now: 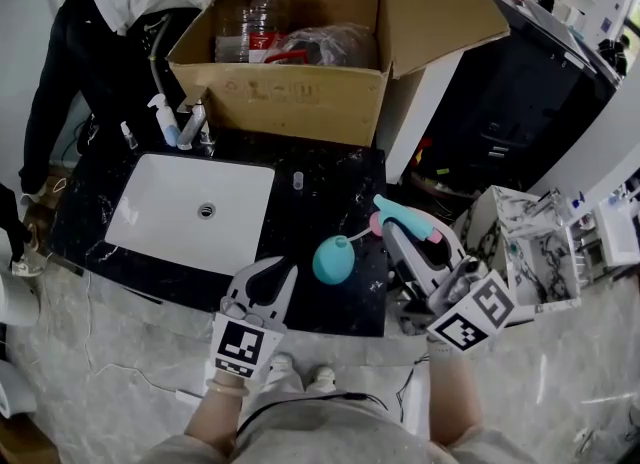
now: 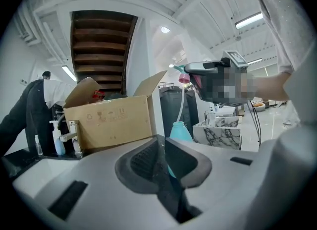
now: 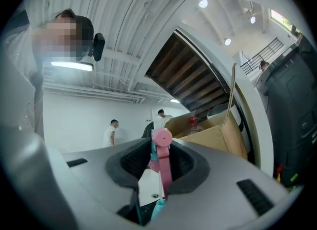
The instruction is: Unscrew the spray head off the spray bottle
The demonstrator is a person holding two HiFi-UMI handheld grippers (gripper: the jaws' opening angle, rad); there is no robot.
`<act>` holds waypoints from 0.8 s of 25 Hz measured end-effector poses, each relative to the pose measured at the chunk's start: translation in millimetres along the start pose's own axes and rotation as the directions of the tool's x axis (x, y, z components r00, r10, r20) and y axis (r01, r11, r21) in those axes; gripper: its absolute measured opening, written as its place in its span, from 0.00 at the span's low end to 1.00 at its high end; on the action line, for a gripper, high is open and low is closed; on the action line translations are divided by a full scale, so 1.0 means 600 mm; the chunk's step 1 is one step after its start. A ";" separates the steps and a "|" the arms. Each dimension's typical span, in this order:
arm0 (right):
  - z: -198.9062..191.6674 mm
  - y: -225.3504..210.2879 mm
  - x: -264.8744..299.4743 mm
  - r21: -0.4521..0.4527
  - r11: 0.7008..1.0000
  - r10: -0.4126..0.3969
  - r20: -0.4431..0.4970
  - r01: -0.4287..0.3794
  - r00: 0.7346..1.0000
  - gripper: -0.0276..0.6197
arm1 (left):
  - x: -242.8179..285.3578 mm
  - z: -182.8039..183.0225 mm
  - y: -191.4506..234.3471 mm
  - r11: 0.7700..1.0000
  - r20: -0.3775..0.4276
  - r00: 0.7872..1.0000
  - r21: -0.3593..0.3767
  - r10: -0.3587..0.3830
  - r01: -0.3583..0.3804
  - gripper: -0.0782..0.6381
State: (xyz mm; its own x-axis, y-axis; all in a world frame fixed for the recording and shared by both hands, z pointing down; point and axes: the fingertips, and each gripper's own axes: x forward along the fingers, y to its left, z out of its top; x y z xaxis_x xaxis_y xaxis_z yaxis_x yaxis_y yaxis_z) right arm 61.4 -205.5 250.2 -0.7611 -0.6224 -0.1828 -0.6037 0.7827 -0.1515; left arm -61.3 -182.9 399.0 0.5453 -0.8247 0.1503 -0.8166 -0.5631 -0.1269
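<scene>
A teal spray bottle (image 1: 333,260) stands on the black counter (image 1: 325,182) near its front edge, its neck bare. The spray head (image 1: 405,214), teal with a pink nozzle, is off the bottle and sits in my right gripper (image 1: 395,234), which is shut on it up and right of the bottle. Its thin dip tube (image 2: 182,104) hangs down to the bottle's (image 2: 179,131) mouth. In the right gripper view the pink spray head (image 3: 165,172) is pinched between the pads of that gripper (image 3: 157,147). My left gripper (image 1: 285,270) is just left of the bottle, apart from it. Its jaws (image 2: 161,142) are shut with nothing between them.
A white sink (image 1: 150,207) with a faucet (image 1: 195,124) and a pump bottle (image 1: 163,117) lies to the left. An open cardboard box (image 1: 290,92) full of bottles stands at the back. A person (image 1: 80,42) bends over at far left. A marble-patterned box (image 1: 530,242) sits on the right.
</scene>
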 end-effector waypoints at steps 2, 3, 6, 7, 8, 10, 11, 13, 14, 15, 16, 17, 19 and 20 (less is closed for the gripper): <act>0.005 0.002 -0.001 -0.005 1.000 0.003 0.001 -0.003 1.000 0.19 | -0.003 -0.001 0.001 1.000 -0.004 1.000 -0.010 0.005 -0.005 0.18; 0.007 0.004 -0.001 -0.008 1.000 0.005 0.002 -0.005 1.000 0.19 | -0.004 -0.002 0.002 1.000 -0.006 1.000 -0.010 0.008 -0.008 0.18; 0.014 0.008 -0.005 -0.015 1.000 0.006 0.006 -0.006 1.000 0.19 | -0.010 -0.001 0.001 1.000 -0.011 1.000 -0.021 0.017 -0.017 0.18; 0.016 0.008 -0.007 -0.017 1.000 0.005 0.008 -0.005 1.000 0.19 | -0.012 0.000 0.000 1.000 -0.010 1.000 -0.020 0.019 -0.019 0.18; 0.018 0.009 -0.009 -0.018 1.000 0.003 0.010 -0.003 1.000 0.19 | -0.014 0.002 0.000 1.000 -0.006 1.000 -0.015 0.021 -0.021 0.18; 0.021 0.010 -0.014 -0.019 1.000 -0.001 0.014 0.001 1.000 0.19 | -0.018 0.006 0.000 1.000 0.001 1.000 -0.009 0.028 -0.028 0.16; 0.022 0.011 -0.016 -0.020 1.000 -0.002 0.015 0.003 1.000 0.19 | -0.020 0.007 0.002 0.999 0.003 0.999 -0.014 0.034 -0.034 0.15; 0.025 0.012 -0.019 -0.023 1.000 -0.004 0.018 0.004 1.000 0.19 | -0.024 0.011 0.005 0.999 0.015 0.999 -0.018 0.048 -0.048 0.12; 0.026 0.013 -0.022 -0.025 1.000 -0.004 0.020 0.005 1.000 0.19 | -0.026 0.012 0.007 0.998 0.020 0.998 -0.023 0.055 -0.055 0.12; 0.027 0.013 -0.025 -0.026 1.000 -0.006 0.022 0.006 1.000 0.19 | -0.029 0.013 0.010 0.997 0.020 0.998 -0.034 0.064 -0.063 0.12; 0.029 0.013 -0.028 -0.027 1.000 -0.009 0.025 0.009 1.000 0.19 | -0.032 0.013 0.012 0.996 0.015 0.997 -0.046 0.073 -0.073 0.12; 0.031 0.013 -0.032 -0.027 1.000 -0.013 0.029 0.014 1.000 0.19 | -0.035 0.013 0.015 0.995 0.014 0.997 -0.055 0.082 -0.082 0.12; 0.036 0.011 -0.040 -0.027 0.999 -0.023 0.036 0.024 0.999 0.19 | -0.040 0.017 0.021 0.993 0.036 0.994 -0.069 0.100 -0.097 0.12; 0.039 0.009 -0.044 -0.028 0.999 -0.028 0.039 0.029 0.999 0.19 | -0.042 0.021 0.024 0.992 0.048 0.993 -0.077 0.109 -0.105 0.12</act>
State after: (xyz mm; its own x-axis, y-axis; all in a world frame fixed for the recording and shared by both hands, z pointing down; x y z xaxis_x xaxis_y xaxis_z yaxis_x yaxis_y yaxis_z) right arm 83.6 -184.9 231.6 -0.7342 -0.6436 -0.2161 -0.6317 0.7642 -0.1298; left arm -84.3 -171.1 381.2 0.4617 -0.8826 0.0881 -0.8814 -0.4677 -0.0662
